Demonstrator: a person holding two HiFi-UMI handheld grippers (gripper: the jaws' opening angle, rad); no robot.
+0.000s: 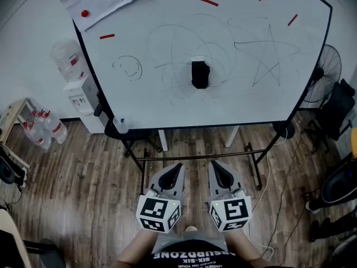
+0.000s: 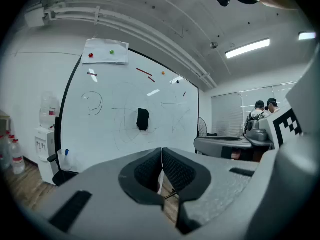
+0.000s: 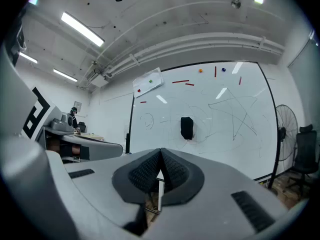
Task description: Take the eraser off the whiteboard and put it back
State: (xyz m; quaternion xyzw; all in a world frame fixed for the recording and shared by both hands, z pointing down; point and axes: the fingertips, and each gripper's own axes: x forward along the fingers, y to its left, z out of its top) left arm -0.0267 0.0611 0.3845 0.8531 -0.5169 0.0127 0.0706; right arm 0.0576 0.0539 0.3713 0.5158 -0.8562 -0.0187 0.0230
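Wood floor [image 1: 78, 166] lies open between you and the whiteboard [image 1: 234, 105] | eraser [image 1: 200, 74] sticks mid-board, clear of every edge | your left gripper [image 1: 176, 169] and right gripper [image 1: 215, 168] sit side by side, level, jaws pressed together, empty | fan [image 1: 328, 71] stands by board's right edge

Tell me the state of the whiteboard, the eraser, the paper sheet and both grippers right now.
whiteboard: upright, covered in scribbles.
eraser: stuck on the whiteboard, untouched.
paper sheet: pinned at the board's corner by magnets.
left gripper: jaws shut, empty.
right gripper: jaws shut, empty.
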